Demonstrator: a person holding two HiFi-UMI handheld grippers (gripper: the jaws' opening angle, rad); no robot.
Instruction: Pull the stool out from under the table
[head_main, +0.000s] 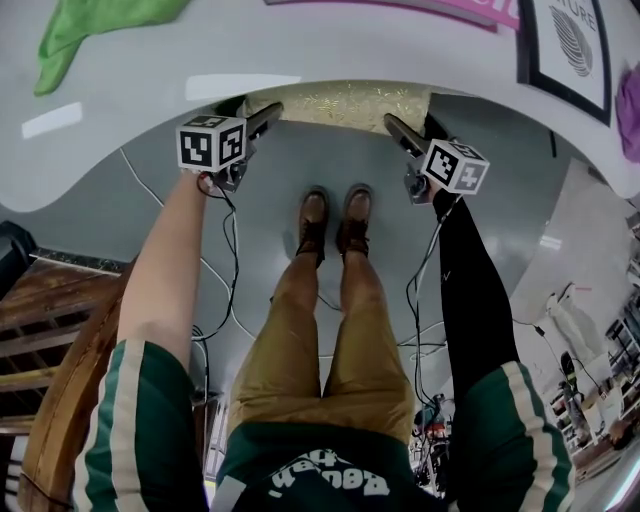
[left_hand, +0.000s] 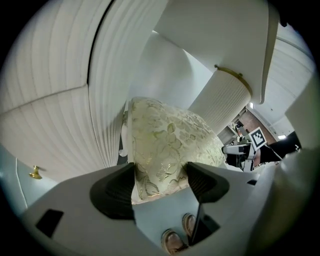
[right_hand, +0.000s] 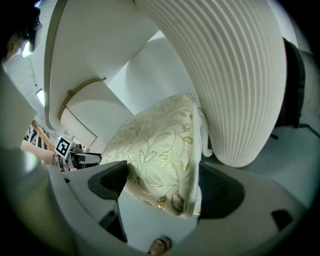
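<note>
From the head view I get very little of the stool (head_main: 340, 105). Only a strip of its gold-leaf cushion shows past the curved rim of the white bench (head_main: 300, 45), and the rest of the seat is tucked underneath. Its legs are hidden in every view, so I cannot say how it stands on the floor (head_main: 330, 160).

The left gripper (left_hand: 160, 181) has its jaws set wide on the near corner of the cushion, with fabric filling the gap from one pad to the other. The right gripper (right_hand: 157, 185) looks the same on the opposite corner, jaws wide and closed on the cushion's seamed edge. Seen from above, both sets of jaws run in under the bench rim and their tips are cut off there, so only the marker cubes and the arms are clear.

Behind the cushion, a ribbed pedestal (right_hand: 240, 75) of the bench fills much of the right gripper view (the wide lens bends it badly), and I cannot tell whether the stool touches it. The person's shoes (head_main: 335, 215) are planted between the two arms, just short of the stool. Cables (head_main: 225, 260) trail across the floor beside them. A green cloth (head_main: 90, 25) lies on the benchtop, cut off at the frame edge.
</note>
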